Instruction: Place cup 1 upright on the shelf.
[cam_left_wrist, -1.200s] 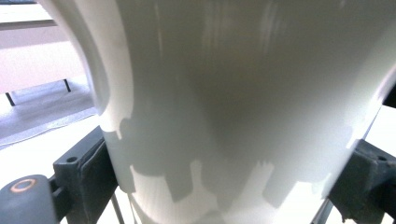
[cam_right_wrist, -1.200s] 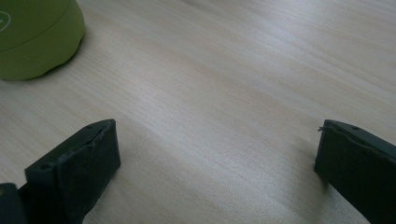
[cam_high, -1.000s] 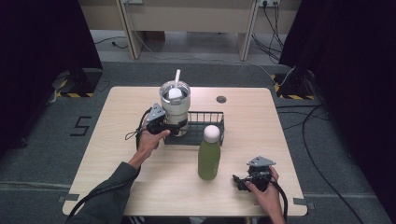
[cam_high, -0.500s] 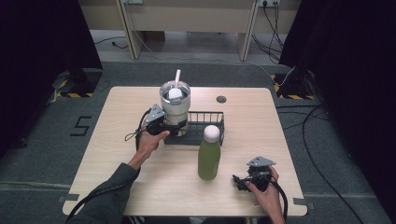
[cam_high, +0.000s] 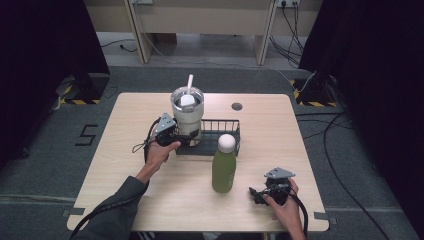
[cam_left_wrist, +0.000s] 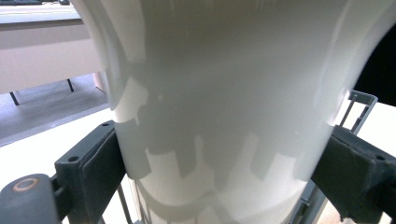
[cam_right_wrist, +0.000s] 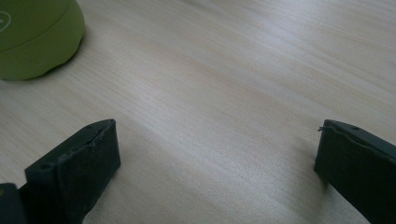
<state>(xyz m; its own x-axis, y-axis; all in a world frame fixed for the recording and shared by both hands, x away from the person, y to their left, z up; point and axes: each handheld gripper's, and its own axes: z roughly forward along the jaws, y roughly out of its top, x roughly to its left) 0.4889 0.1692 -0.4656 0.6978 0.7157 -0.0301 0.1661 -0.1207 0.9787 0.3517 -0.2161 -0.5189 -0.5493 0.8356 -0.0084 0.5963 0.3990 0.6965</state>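
Between the fingers of your left gripper (cam_high: 186, 136) stands the white tumbler (cam_high: 187, 117), and both pads press against its lower wall: in the left gripper view one dark pad (cam_left_wrist: 100, 175) sits flat on one side of the pale tumbler (cam_left_wrist: 224, 116) and the other on the opposite side, so the fingers are closed onto it at about the width of its base. From the high view the tumbler stands upright at the end of the black wire basket (cam_high: 216, 135) nearest your left hand (cam_high: 159, 152), with a white straw (cam_high: 189, 84) rising from its lid; whether its foot rests inside the basket or just against its rim, you cannot tell. Beyond those fingers, a bar of the basket shows past the tumbler's side. Your right gripper (cam_high: 256, 194) lies low on the worktop (cam_high: 280, 145), well apart from the tumbler, and its fingers (cam_right_wrist: 81, 165) stand wide open with nothing but bare wood between them. Off to one side ahead of those open fingers sits the base of the green bottle (cam_right_wrist: 35, 37), near them but untouched; in the high view that bottle (cam_high: 224, 167) stands upright with a white cap, just in front of the basket.
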